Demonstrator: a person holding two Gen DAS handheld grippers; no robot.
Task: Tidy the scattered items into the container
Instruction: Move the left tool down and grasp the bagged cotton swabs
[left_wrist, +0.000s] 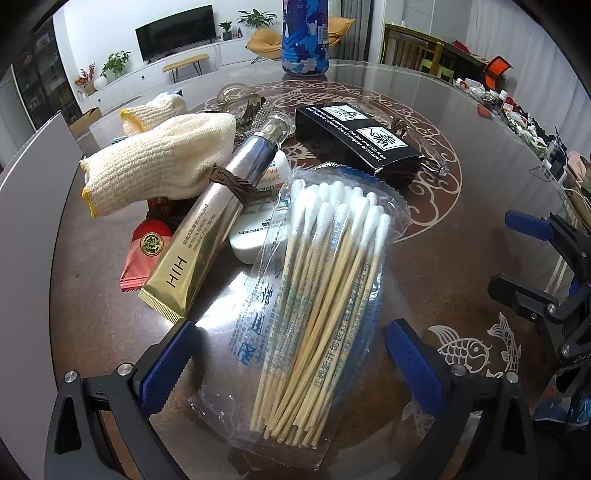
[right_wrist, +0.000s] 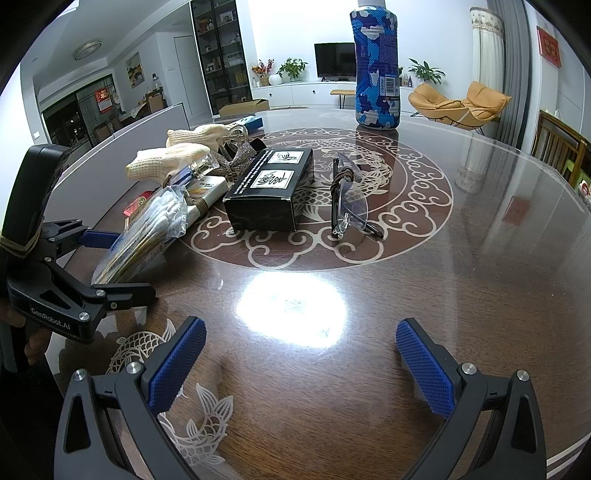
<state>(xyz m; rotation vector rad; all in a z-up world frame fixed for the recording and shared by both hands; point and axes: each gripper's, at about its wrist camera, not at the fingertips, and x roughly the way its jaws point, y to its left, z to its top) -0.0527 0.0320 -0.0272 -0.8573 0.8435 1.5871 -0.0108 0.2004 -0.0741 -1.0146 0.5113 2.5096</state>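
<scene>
The left claw is wide open, its blue pads straddling the near end of the swab pack, which lies flat on the tabletop with the cotton tips pointing away. It grips nothing yet. The right claw is equally spread and empty over bare tabletop, well apart from the clutter.

The step in hand looks like picking up the swabs. The pack is thin, slippery film, so the pads should come low, nearly touching the tabletop, and close across the bundle of sticks, not the loose plastic edge, which would likely slide out. The gold tube lies just beside the left pad; keeping the claw centred should avoid nudging it or the sunscreen under it. A firm squeeze is safe, since the sticks pack together.

No container can be identified with certainty in either view; a grey wall at the tabletop's left edge may be it.
</scene>
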